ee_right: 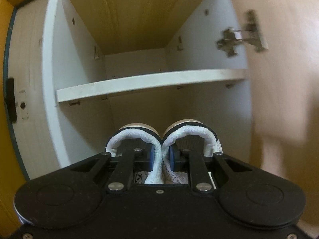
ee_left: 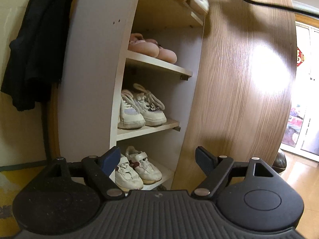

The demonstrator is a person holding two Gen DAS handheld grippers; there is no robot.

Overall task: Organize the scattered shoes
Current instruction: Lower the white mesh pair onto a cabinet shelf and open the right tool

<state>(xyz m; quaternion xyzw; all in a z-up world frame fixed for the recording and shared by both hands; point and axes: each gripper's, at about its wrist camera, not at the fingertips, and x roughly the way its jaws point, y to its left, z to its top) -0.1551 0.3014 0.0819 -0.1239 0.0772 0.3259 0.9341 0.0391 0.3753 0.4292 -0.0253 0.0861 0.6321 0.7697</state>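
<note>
Shoes: three pairs point(ee_left: 139, 107) already sit on cabinet shelves point(ee_left: 151, 128), while the right gripper point(ee_right: 161, 157) pinches a white pair point(ee_right: 162, 141) by touching collars before a bare shelf point(ee_right: 151, 82), left gripper point(ee_left: 157, 160) spread, holding nothing.

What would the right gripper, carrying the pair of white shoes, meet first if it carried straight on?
Probably the cabinet's back wall below the white shelf; the right gripper seems aimed into that open compartment, though depth is unclear.
</note>
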